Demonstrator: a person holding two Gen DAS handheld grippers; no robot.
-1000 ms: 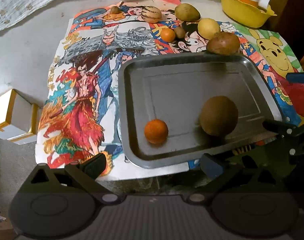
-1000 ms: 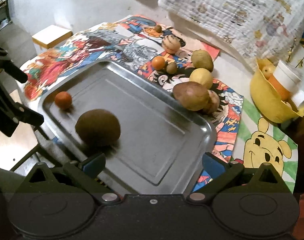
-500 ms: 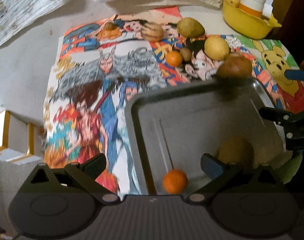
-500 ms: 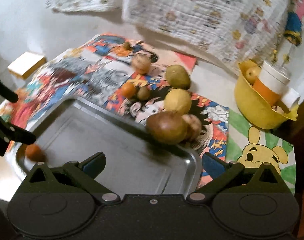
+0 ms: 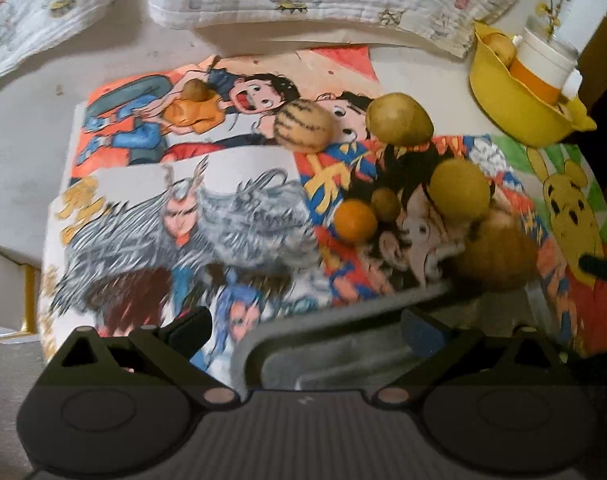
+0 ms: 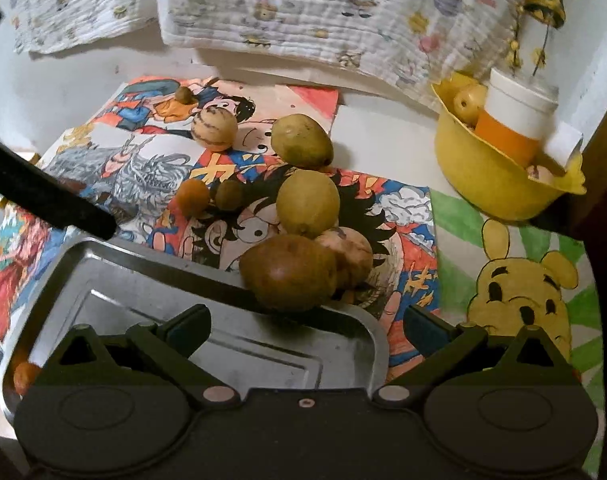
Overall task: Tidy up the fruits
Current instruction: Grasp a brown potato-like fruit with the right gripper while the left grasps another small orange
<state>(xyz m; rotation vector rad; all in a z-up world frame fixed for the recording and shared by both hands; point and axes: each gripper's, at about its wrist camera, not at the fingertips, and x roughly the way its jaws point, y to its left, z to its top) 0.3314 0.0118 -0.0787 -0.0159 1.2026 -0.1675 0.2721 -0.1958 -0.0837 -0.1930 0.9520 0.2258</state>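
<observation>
A quilted blanket point(image 6: 303, 12) is draped along the far edge of the tabletop point(image 6: 375, 136), and cartoon posters point(image 6: 407, 208) are spread over its middle. A metal tray point(image 6: 143, 280) is seen at the near edge, a small orange fruit point(image 6: 23, 376) lying in its near left corner. A yellow bowl point(image 6: 483, 176) with a cup point(image 6: 515, 120) is placed at the far right corner. A brown fruit point(image 6: 287, 272) is seen just against the tray's far rim, a yellow fruit point(image 6: 307, 202) behind it, a green fruit point(image 6: 301, 142) and a striped fruit point(image 6: 214, 128) farther back. The right gripper point(image 6: 303, 330) and left gripper point(image 5: 303, 330) are both held released, nothing between the jaws.
</observation>
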